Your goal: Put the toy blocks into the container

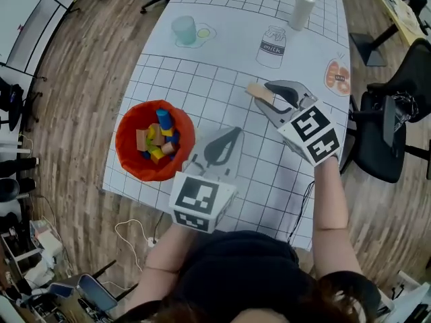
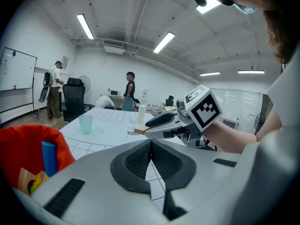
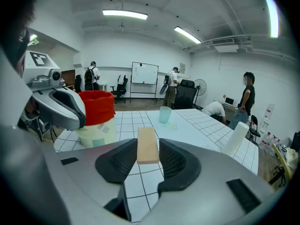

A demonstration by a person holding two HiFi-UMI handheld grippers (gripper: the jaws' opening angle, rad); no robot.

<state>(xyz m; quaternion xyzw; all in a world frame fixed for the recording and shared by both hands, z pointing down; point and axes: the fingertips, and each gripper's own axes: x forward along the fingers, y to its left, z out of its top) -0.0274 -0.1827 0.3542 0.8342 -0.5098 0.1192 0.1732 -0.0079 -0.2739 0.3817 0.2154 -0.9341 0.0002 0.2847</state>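
Right claw point(image 1: 268, 98): I have it pinching a pale rectangular wooden block point(image 3: 148, 143) by its long sides, above the white gridded bench point(image 1: 222, 73), ready for carrying. Left claw point(image 2: 150, 149): pressed together, empty. Red round container point(image 1: 121, 140) holding coloured toy blocks point(image 1: 159, 140): left of the left claw.

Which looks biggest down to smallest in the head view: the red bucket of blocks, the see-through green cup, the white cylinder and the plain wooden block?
1. red bucket: clearly largest.
2 and 3. see-through green cup and white cylinder: too alike to rank.
4. plain wooden block: smallest, though partly covered.
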